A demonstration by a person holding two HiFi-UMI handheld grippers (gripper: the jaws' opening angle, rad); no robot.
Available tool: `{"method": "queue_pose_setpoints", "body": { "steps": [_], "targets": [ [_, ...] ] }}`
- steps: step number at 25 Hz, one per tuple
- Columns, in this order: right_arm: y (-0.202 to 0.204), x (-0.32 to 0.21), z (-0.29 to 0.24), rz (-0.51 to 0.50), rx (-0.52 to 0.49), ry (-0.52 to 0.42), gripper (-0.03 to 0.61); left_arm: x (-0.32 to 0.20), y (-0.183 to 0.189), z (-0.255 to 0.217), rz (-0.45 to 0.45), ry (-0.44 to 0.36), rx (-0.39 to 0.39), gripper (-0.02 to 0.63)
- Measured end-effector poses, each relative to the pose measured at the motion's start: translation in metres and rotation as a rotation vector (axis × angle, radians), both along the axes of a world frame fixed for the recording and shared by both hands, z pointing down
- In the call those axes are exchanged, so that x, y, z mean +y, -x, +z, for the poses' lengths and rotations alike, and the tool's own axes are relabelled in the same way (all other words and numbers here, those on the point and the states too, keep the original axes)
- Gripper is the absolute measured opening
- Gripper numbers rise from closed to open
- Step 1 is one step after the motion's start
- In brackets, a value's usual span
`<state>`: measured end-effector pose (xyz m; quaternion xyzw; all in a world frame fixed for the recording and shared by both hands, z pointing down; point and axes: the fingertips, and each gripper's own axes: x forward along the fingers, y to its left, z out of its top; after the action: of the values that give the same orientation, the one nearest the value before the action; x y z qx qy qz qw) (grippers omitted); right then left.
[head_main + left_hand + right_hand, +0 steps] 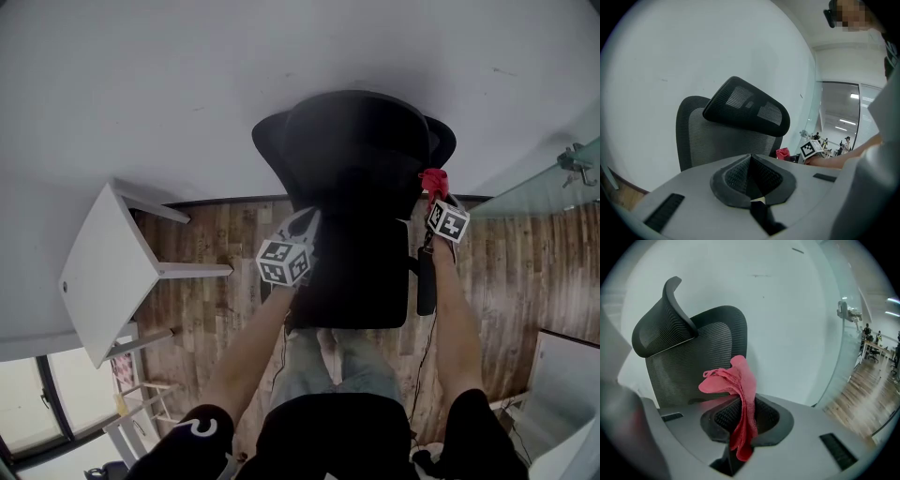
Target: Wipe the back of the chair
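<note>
Standing close against a plain white wall (187,84), the black mesh chair (361,187) fills the upper middle of the head view, its headrest (747,112) nearest the wall and its seat running down toward the person. Under it lies a floor of brown wooden planks (216,309). A white table (103,272) sits at the left of the frame, with a strip of bare floor between its legs and the chair. At the right edge a glass partition (544,183) slants away from the wall, and in the right gripper view more plank floor shows behind it at the lower right. The left gripper (302,227) sits at the left edge of the chair's back; in its own view its jaws are pressed together with nothing between them, and the chair stands ahead of them, apart. The right gripper (433,194) is at the upper right edge of the backrest, above the black armrest (425,281). Its jaws pinch a red cloth (740,390), which bunches up above them and hangs down below. The cloth lies just beside the mesh; whether it touches cannot be told.
</note>
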<state>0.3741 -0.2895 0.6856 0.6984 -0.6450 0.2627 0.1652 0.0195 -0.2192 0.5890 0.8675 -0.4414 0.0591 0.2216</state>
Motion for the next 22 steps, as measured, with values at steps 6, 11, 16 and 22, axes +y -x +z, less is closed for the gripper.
{"method": "queue_pose_setpoints", "body": {
  "steps": [6,11,16,22],
  "targets": [
    [0.047,0.014,0.002,-0.082,-0.03,-0.016,0.072,0.008,0.014,0.002,0.013,0.001,0.003,0.025],
    [0.111,0.022,0.004,-0.178,-0.041,-0.016,0.072,0.013,0.043,0.004,0.012,0.003,0.005,0.025],
    [0.179,0.027,0.004,-0.238,-0.058,-0.018,0.073,0.019,0.085,0.005,0.019,0.007,-0.003,0.025],
    [0.268,0.016,-0.002,-0.304,-0.077,-0.047,0.074,0.019,0.14,0.007,0.049,0.003,-0.03,0.025]
  ]
}}
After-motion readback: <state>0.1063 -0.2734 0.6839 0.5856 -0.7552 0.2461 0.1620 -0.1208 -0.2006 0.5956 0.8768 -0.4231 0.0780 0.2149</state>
